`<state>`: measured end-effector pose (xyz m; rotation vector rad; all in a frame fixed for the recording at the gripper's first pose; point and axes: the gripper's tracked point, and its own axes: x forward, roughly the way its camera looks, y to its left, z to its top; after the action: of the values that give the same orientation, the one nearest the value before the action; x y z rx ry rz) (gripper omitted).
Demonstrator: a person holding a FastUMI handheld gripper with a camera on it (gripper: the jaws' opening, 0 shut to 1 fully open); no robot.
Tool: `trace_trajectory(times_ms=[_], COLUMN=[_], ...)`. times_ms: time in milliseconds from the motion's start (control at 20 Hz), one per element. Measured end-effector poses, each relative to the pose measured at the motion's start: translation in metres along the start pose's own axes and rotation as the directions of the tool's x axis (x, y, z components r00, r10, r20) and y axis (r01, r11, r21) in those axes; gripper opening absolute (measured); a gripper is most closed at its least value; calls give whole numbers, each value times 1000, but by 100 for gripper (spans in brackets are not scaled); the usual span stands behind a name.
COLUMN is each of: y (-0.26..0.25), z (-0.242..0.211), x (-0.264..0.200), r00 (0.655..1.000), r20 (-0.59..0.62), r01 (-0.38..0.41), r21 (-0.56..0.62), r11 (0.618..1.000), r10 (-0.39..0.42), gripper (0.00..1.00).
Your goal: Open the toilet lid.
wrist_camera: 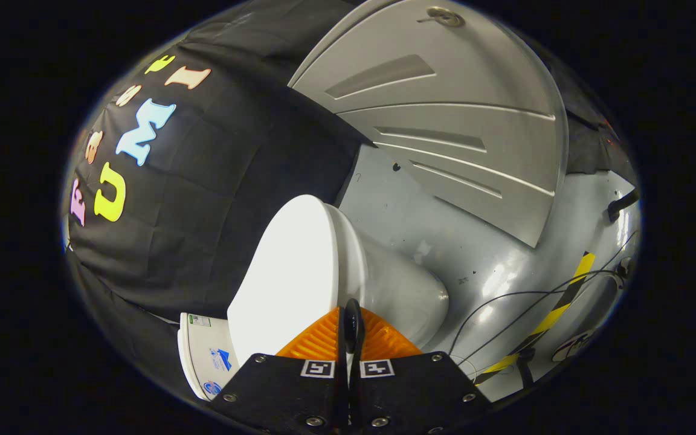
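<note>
Furthest left hangs the black cloth wall of the booth, creased and draped down behind the toilet. Below it, just left of the gripper's black body, a white toilet tank shows, with small stickers on its face.

Next comes the toilet lid, a broad white oval. It lies directly ahead of the fingers, its bright flat face spread to their left and reaching beyond them. Its rim appears to run down to the gripper's tips, though the exact point of contact is hidden by the fingers themselves. To the right of the lid, the rounded white toilet bowl bulges out, just beyond and to the right of the fingers.

The gripper sits in the middle, its two orange ribbed fingers pressed close together with only a thin dark slit between them. A narrow dark edge stands in that slit, but whether the fingers pinch the lid rim or are simply closed on nothing cannot be told.

Further right, a grey panelled door with a round lock lies across the view, above a glossy grey floor. Thin black cables trail over the floor, crossing a yellow-and-black striped tape.
</note>
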<state>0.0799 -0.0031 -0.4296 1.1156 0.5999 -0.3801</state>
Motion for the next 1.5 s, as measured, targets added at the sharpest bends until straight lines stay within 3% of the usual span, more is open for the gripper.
trace_trajectory(times_ms=[950, 1300, 1500], y=[71, 131, 160], z=[23, 27, 25], x=[-51, -90, -107], r00=[997, 987, 983], r20=[77, 136, 157], r01=[6, -27, -11], r21=[-256, -377, -486], r11=[967, 926, 874], r10=[14, 84, 99], gripper=[1, 1, 1])
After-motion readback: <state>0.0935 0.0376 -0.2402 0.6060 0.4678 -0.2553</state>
